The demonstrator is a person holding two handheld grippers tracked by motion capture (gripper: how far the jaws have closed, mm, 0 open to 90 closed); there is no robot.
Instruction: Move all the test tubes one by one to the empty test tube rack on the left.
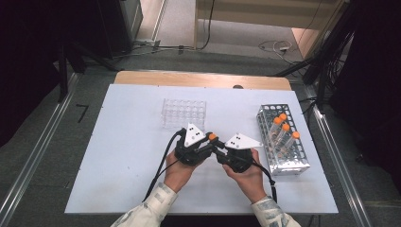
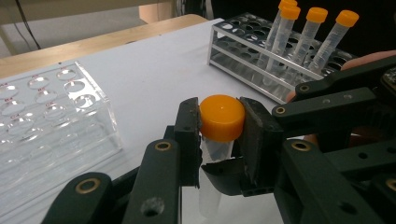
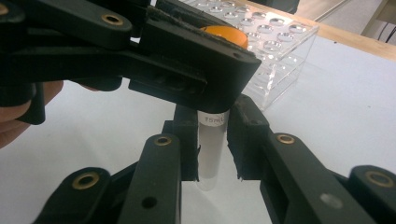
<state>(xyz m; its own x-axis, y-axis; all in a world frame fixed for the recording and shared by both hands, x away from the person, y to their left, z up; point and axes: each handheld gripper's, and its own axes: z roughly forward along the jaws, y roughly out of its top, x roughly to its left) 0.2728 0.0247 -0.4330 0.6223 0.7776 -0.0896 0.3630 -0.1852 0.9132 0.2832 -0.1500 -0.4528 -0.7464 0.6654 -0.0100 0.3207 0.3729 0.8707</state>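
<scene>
Tube (image 2: 215, 154) with its orange cap (image 2: 222, 116) stands upright above the table (image 1: 127, 142), between our two grippers. Our left gripper (image 2: 219, 140) clamps the cap, and our right gripper (image 3: 212, 144) squeezes the clear body below it.

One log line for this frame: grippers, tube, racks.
left gripper: shut on cap | right gripper: shut on tube body | tube: upright, above table | metal rack: four tubes | clear rack: empty

Tube (image 3: 208, 154) cap mostly hidden behind left hand-held gripper (image 3: 187, 70).
</scene>
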